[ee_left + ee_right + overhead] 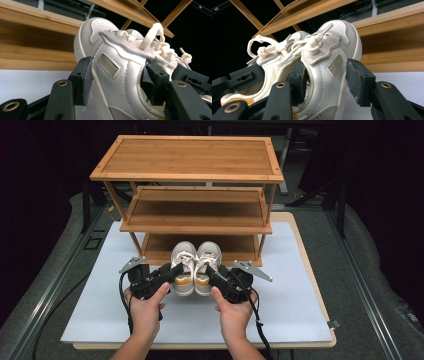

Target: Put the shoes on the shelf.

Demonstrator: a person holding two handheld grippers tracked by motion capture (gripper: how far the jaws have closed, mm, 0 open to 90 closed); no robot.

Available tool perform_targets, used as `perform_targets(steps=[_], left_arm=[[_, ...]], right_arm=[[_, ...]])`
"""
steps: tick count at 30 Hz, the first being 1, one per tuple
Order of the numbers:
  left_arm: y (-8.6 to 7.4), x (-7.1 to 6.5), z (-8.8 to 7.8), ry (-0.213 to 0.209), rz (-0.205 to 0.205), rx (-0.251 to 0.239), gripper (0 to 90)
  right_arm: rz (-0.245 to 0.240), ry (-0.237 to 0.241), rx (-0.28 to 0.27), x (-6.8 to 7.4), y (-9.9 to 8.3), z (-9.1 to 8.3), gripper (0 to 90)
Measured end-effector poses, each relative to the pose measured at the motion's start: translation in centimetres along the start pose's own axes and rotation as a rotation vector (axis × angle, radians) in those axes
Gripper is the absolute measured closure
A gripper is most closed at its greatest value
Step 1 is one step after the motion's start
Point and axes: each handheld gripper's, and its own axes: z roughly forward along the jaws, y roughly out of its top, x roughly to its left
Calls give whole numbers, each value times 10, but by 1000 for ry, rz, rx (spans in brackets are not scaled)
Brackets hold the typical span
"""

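- At the bench (pixel 280 310) centre, before the wooden shelf rack (pixel 187 170), two white sneakers sit side by side.
- Left hand-held gripper (pixel 172 271) clamps the left sneaker (pixel 183 270) from 8 o'clock.
- Right hand-held gripper (pixel 211 271) clamps the right sneaker (pixel 206 267) from 4 o'clock.

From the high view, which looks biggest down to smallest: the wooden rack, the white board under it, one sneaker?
1. White board, though nearness to the camera flatters it.
2. Wooden rack, close behind.
3. Left sneaker, about the same as the right sneaker beside it.

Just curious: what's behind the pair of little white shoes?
Behind the shoes stands the wooden rack; its bare bottom shelf is right behind them. The shoes hide part of that shelf.
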Motion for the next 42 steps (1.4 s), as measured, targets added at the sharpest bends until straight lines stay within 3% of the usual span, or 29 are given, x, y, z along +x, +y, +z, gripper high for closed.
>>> perform_targets(steps=[10, 22, 42], left_arm=[[9, -7, -5, -10, 18, -19, 464], [26, -11, -7, -26, 11, -14, 462], [47, -19, -3, -37, 14, -21, 463]], right_arm=[[-25, 4, -21, 6, 12, -6, 519], [-13, 9, -26, 11, 27, -8, 519], [-52, 1, -35, 18, 52, -8, 520]])
